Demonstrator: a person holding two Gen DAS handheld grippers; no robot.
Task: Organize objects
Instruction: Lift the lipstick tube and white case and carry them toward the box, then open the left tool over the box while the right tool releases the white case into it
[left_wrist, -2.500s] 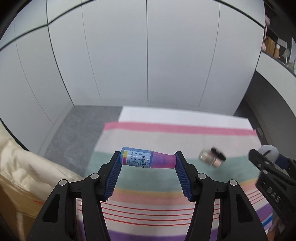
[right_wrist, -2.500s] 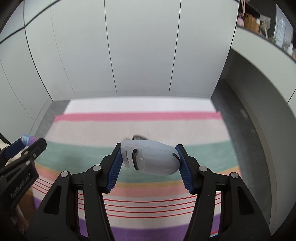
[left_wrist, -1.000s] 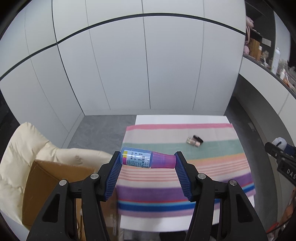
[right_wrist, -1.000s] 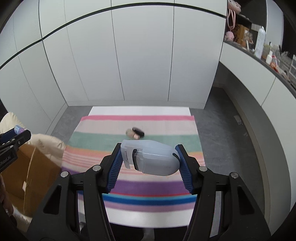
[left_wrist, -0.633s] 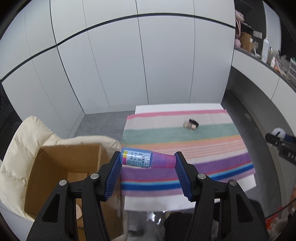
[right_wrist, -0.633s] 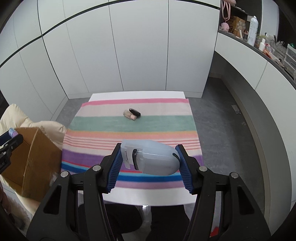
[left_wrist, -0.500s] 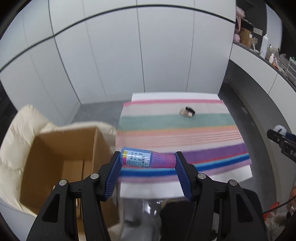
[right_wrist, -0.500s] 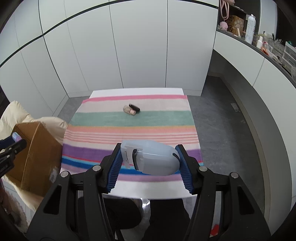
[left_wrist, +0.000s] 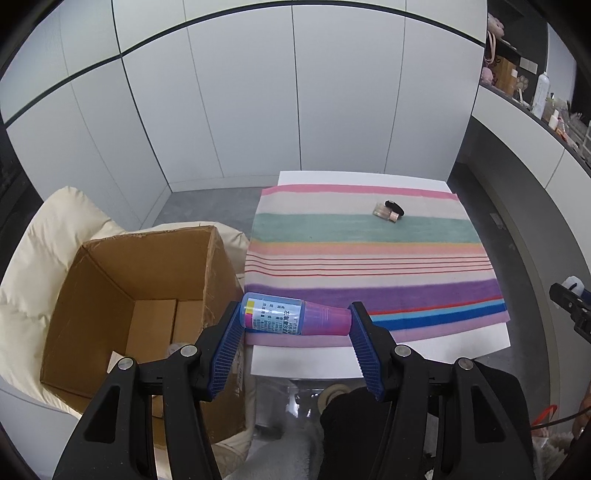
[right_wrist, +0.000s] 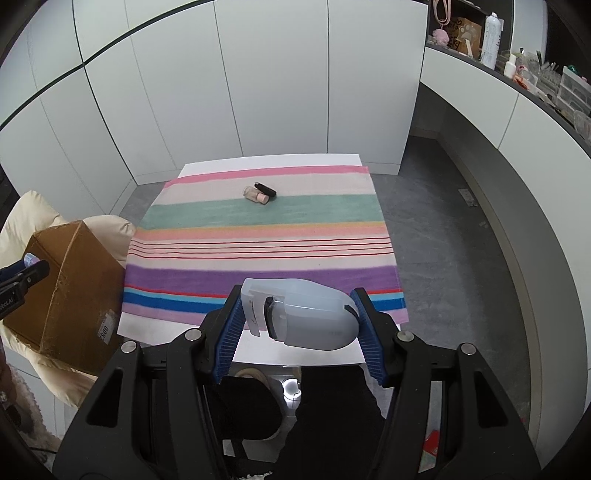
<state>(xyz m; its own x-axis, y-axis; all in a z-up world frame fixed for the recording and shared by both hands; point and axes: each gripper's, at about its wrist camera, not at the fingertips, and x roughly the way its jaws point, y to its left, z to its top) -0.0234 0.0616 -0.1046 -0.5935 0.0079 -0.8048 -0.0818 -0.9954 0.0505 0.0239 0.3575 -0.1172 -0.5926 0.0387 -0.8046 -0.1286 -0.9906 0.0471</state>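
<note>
My left gripper (left_wrist: 295, 325) is shut on a small blue bottle with a pink cap (left_wrist: 293, 318), held sideways just right of an open cardboard box (left_wrist: 147, 295). My right gripper (right_wrist: 299, 314) is shut on a white rounded plastic device (right_wrist: 301, 313), held above the near edge of the table with the striped cloth (right_wrist: 258, 236). A small glass bottle with a black cap (right_wrist: 258, 192) lies on the green stripe at the far side of the cloth (left_wrist: 369, 254); the same small bottle (left_wrist: 388, 211) shows in the left wrist view.
The box (right_wrist: 70, 284) rests on a cream padded chair (left_wrist: 40, 236) left of the table. White cabinet doors (left_wrist: 258, 110) stand behind. A counter with bottles and boxes (right_wrist: 517, 62) runs along the right. A person's dark-clothed legs (right_wrist: 332, 406) are below the table's near edge.
Both grippers have pulled back from the table and swung left, so the whole cloth and the cardboard box have come into view. Each grip is unchanged.
</note>
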